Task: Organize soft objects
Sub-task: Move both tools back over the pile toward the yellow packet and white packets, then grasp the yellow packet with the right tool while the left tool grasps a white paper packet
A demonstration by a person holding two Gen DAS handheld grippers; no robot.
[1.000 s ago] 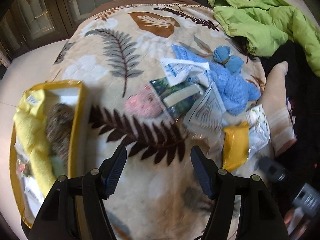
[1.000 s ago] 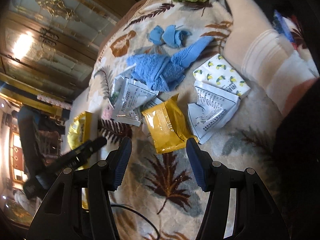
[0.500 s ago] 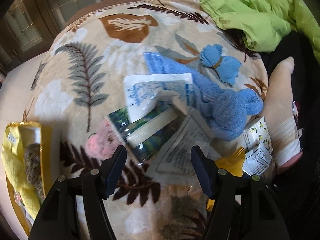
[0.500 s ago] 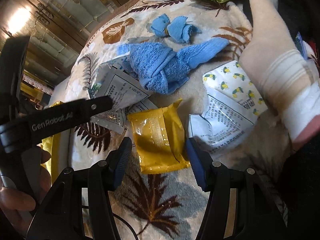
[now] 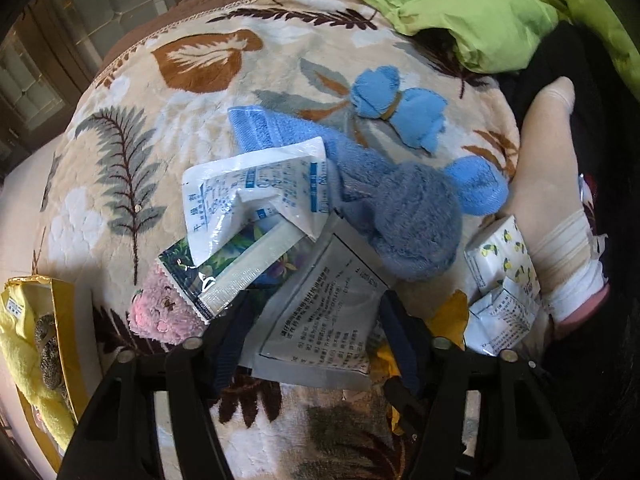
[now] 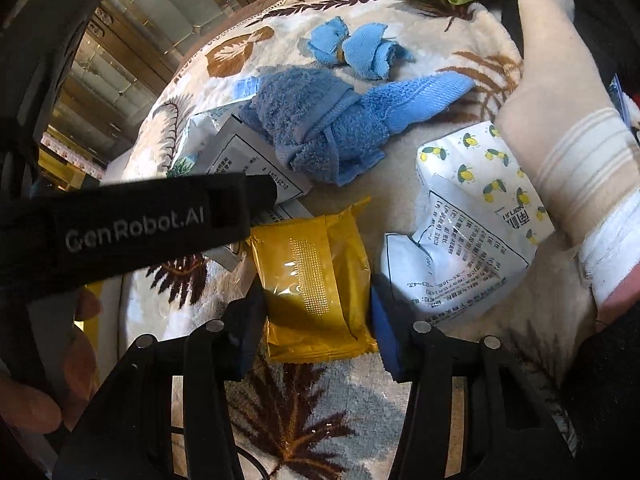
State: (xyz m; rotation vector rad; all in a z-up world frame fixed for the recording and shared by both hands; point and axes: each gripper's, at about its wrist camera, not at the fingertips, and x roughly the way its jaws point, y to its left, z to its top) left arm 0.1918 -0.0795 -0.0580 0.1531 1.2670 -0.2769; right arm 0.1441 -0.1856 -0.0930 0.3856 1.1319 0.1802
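Right gripper (image 6: pixel 316 320) steeply down, closing around yellow packet (image 6: pixel 316 280); left gripper (image 5: pixel 312 340) closing around white sachet (image 5: pixel 320 320).

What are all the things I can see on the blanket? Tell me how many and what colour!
yellow packet: one, yellow, between the right gripper's closing fingers
grey-white packet: one, between the left gripper's closing fingers
blue towel: one, middle of blanket
small blue cloth: one, behind the towel
lemon-print packets: two, white, right side
pink plush: one, under the dark leafy packet
green jacket: one, far edge
yellow box: one, left
blanket: one, leaf-patterned
left gripper: black
right gripper: black
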